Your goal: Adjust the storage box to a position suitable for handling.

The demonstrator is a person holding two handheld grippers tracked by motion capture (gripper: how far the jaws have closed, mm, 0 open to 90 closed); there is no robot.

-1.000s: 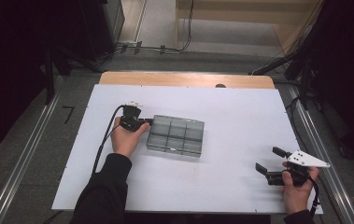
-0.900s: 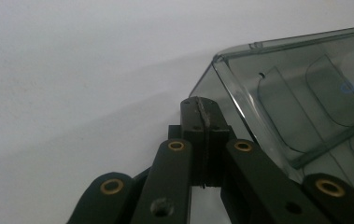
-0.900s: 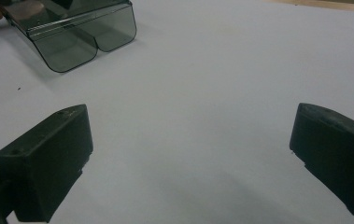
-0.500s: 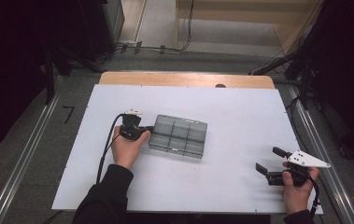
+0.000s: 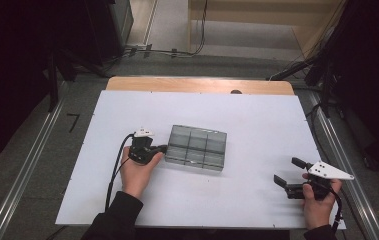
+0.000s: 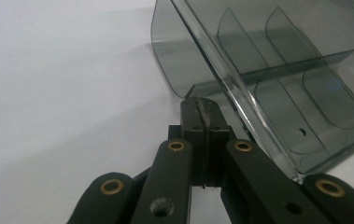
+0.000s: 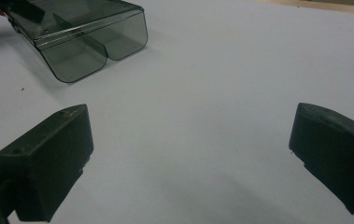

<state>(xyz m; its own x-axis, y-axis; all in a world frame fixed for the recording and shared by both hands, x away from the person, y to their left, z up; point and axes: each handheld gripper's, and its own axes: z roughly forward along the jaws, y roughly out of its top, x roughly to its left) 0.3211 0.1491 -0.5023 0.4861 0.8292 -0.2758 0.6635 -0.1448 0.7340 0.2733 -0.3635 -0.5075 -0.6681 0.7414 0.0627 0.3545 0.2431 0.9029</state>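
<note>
A smoky see-through box (image 5: 197,147) with several compartments lies mid-table on the white sheet (image 5: 257,120). My left gripper (image 5: 163,148) is shut, and its tips press against the box's left side. In the left gripper view the closed jaws (image 6: 201,105) meet the box (image 6: 277,70) at its near corner under the rim, with nothing visibly pinched between them. My right gripper (image 5: 285,170) stands open at the front right, well apart from the box and pointing left towards it. In the right gripper view the wide-apart jaws (image 7: 188,154) frame bare sheet, with the box (image 7: 86,32) far off at the upper left.
A wooden table edge (image 5: 197,85) runs behind the white sheet. Metal rails (image 5: 32,165) flank the table on both sides, and cables (image 5: 167,50) lie on the floor beyond. A black cable (image 5: 117,165) trails from the left gripper.
My left hand and its shut gripper have slid to the right, and the box has shifted a little to the right with them. The right gripper has stayed put.
</note>
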